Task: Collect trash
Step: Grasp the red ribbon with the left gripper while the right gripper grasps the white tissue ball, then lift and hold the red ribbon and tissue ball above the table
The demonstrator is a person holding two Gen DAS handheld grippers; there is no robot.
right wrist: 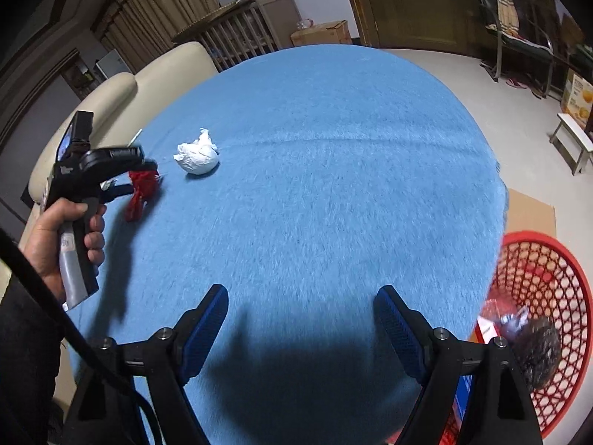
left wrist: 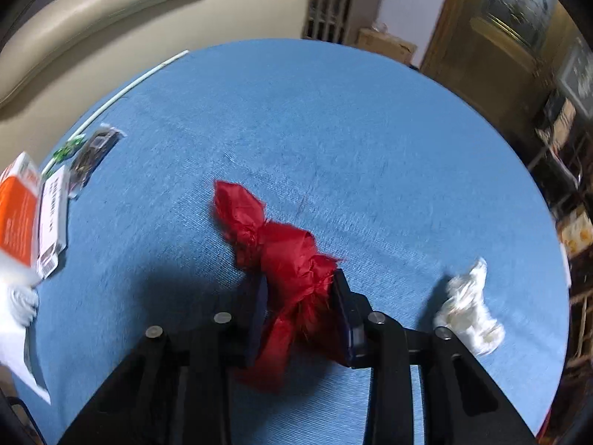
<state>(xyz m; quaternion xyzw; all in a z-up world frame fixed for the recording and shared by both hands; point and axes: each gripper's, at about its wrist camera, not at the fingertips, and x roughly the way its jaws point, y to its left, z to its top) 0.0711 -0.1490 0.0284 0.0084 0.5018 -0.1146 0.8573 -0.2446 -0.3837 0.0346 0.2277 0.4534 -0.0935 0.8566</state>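
Note:
A crumpled red paper [left wrist: 285,252] lies on the blue tablecloth [left wrist: 333,129], and my left gripper [left wrist: 301,278] is shut on its near end, both pads pressed against it. A crumpled white tissue [left wrist: 467,307] sits just to the right of that gripper. In the right wrist view the red paper [right wrist: 142,189] hangs at the left gripper's tips, with the white tissue [right wrist: 196,157] beside it. My right gripper [right wrist: 300,319] stands open above bare cloth, nothing between its fingers. A red mesh basket [right wrist: 537,256] stands on the floor at the table's right edge, with trash in it.
At the table's left edge lie an orange box [left wrist: 18,215], a white packet [left wrist: 53,218], a dark wrapper [left wrist: 92,155] and a thin white stick [left wrist: 129,85]. A cream sofa [left wrist: 111,18] borders that side. A hand [right wrist: 66,230] holds the left gripper's handle. Flat cardboard [right wrist: 530,207] lies under the basket.

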